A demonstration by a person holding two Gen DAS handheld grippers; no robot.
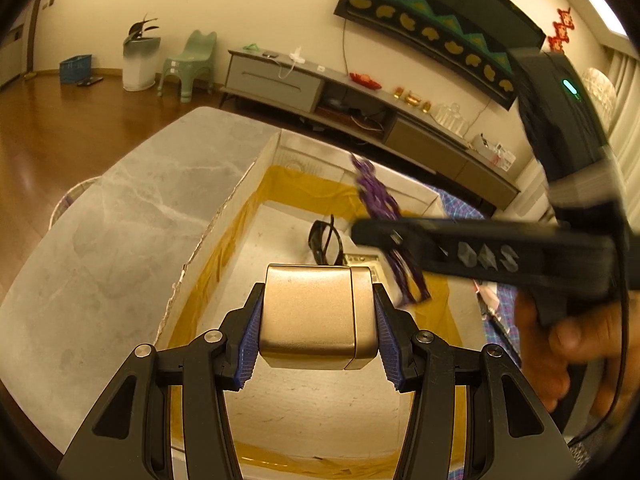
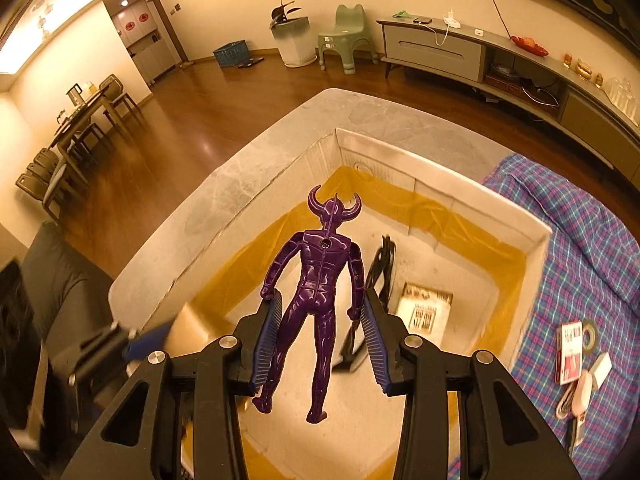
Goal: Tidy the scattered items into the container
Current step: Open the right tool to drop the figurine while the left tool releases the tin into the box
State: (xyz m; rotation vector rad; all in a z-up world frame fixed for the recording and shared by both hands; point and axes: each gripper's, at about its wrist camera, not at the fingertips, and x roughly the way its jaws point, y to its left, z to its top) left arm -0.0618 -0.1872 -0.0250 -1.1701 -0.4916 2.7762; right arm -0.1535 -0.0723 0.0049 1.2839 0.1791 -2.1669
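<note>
My left gripper (image 1: 318, 314) is shut on a gold box (image 1: 316, 316) and holds it above the open cardboard container (image 1: 228, 208). My right gripper (image 2: 320, 320) is shut on a purple horned figure (image 2: 320, 276), its pads against the figure's arms, also over the container (image 2: 532, 264). In the left wrist view the right gripper (image 1: 382, 236) comes in blurred from the right with the purple figure (image 1: 376, 196) hanging through it, a hand below it. Black glasses (image 1: 326, 240) and a printed card (image 2: 426, 312) lie on the container's floor.
The container stands on a grey marble table (image 1: 120, 220). To its right a plaid cloth (image 2: 580, 248) carries a red-and-white packet (image 2: 570, 354), a tape roll (image 2: 588, 336), a small white box (image 2: 602, 368) and a white corded item (image 2: 576, 396). A sofa (image 2: 52, 280) lies at the left.
</note>
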